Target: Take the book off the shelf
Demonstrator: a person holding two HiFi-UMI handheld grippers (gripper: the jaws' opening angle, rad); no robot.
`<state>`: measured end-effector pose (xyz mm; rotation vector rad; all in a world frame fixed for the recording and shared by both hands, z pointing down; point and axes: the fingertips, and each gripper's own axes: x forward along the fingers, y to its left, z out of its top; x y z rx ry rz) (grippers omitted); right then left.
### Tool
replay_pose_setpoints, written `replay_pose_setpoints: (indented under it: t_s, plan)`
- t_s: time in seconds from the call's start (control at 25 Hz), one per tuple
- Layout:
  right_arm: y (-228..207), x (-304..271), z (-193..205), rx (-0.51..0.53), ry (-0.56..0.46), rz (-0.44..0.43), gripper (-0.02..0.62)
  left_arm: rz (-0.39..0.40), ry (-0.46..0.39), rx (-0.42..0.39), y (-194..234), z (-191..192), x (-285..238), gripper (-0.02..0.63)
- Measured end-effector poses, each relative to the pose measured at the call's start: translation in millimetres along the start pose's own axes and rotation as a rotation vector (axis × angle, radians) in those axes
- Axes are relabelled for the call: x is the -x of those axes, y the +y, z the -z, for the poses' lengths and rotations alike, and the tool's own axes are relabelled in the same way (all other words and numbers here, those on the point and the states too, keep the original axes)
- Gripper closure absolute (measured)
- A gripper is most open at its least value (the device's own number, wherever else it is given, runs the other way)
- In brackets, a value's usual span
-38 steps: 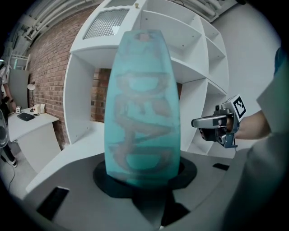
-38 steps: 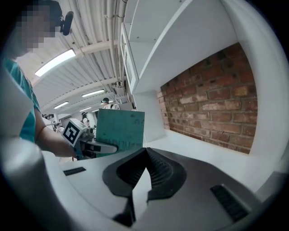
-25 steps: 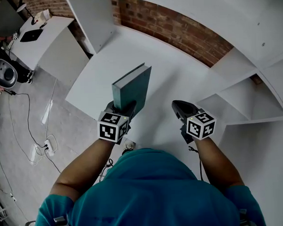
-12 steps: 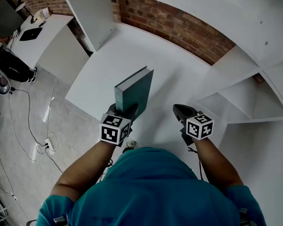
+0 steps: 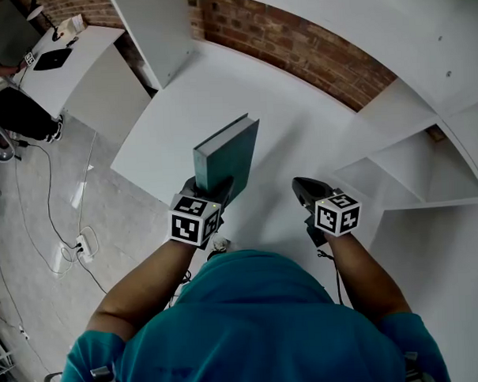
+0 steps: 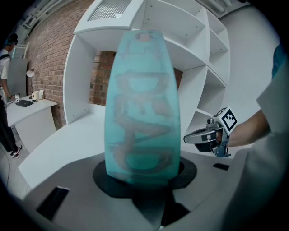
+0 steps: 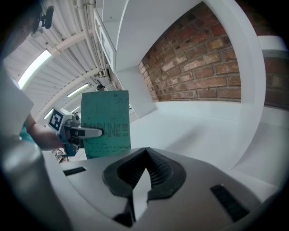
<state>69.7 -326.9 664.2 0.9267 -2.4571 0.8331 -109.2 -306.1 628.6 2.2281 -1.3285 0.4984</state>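
Had the teal hardcover book pinched by its bottom end in the left gripper, standing upright and poking out toward 12 o'clock from the jaws. Held out over the wide white shelf board, not tucked into any of the white cubbies over at 3 o'clock. Just off at 3 o'clock of it, the right gripper, jaws closed together on nothing, clear of the book. Biggest worry from here: gripping only the low end of a tall book, so lots of leverage up top, easy to twist in the pads or flop sideways and drop on a quick swing or tilt. Could also have clipped the shelf board, or the white upright divider up at 11 o'clock, if swung wide. Probably worth bringing the empty gripper in to steady the top. As for the murky bits: cover way too blurred in the left gripper view to read, just a smeary pattern. Pads buried under the book there too, so no judging the depth of the bite. Bottom of the book cut off behind the right gripper's own body in its view, so couldn't call the gap above the board. Some faint lettering on the cover there, too small to make out.
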Motion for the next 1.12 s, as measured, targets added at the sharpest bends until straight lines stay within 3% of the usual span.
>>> replay_pose_setpoints:
  t_s: [1.12]
  plan:
    - [-0.3, 3.1, -0.7, 0.02, 0.023, 0.019, 0.575, -0.002, -0.004, 0.002, -2.3, -0.8, 6.2, 0.442]
